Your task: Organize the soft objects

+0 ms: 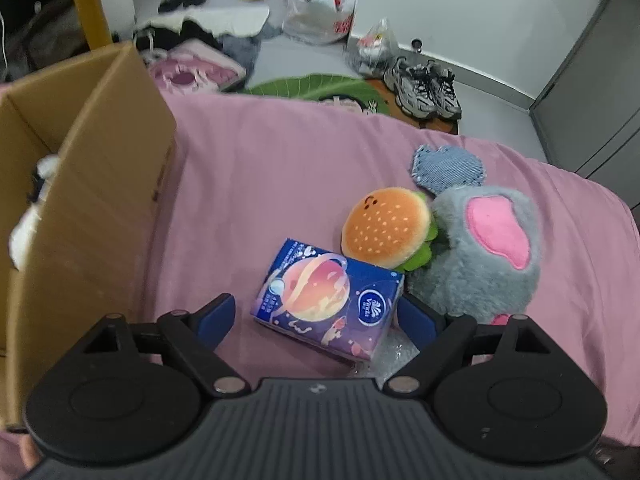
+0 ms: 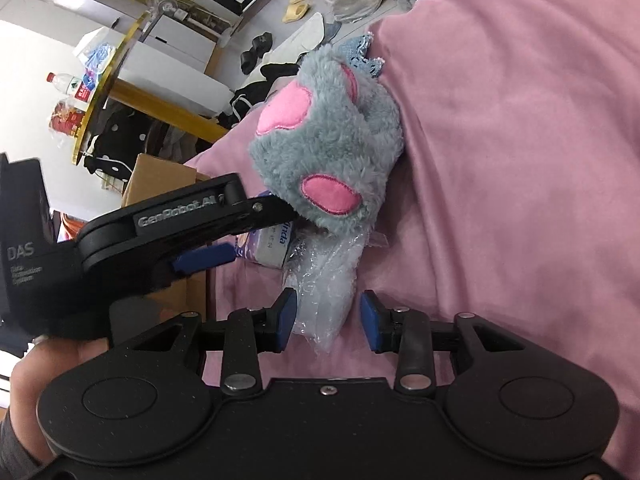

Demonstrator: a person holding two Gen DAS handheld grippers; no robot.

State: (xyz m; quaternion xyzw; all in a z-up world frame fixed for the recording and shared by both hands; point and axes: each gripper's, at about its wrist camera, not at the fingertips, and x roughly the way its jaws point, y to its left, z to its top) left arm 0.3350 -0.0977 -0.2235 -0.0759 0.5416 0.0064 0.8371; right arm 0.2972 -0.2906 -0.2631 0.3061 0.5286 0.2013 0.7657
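On the pink bed sheet (image 1: pixel 280 168) lie a blue-purple tissue pack (image 1: pixel 328 300), a plush hamburger (image 1: pixel 388 232), a grey plush paw with pink pads (image 1: pixel 484 248) and a denim heart (image 1: pixel 448 168). My left gripper (image 1: pixel 320 320) is open, its fingers on either side of the tissue pack, not closed on it. In the right wrist view my right gripper (image 2: pixel 328 320) is open around a clear bubble-wrap bag (image 2: pixel 328 280), just below the grey paw (image 2: pixel 328 144). The left gripper (image 2: pixel 180 232) shows there beside the tissue pack (image 2: pixel 268 246).
An open cardboard box (image 1: pixel 92 200) stands at the left on the bed, with something white and black inside. Beyond the bed's edge the floor holds sneakers (image 1: pixel 424 84), plastic bags (image 1: pixel 320 4), clothes and slippers. A grey cabinet (image 1: pixel 592 92) stands at the right.
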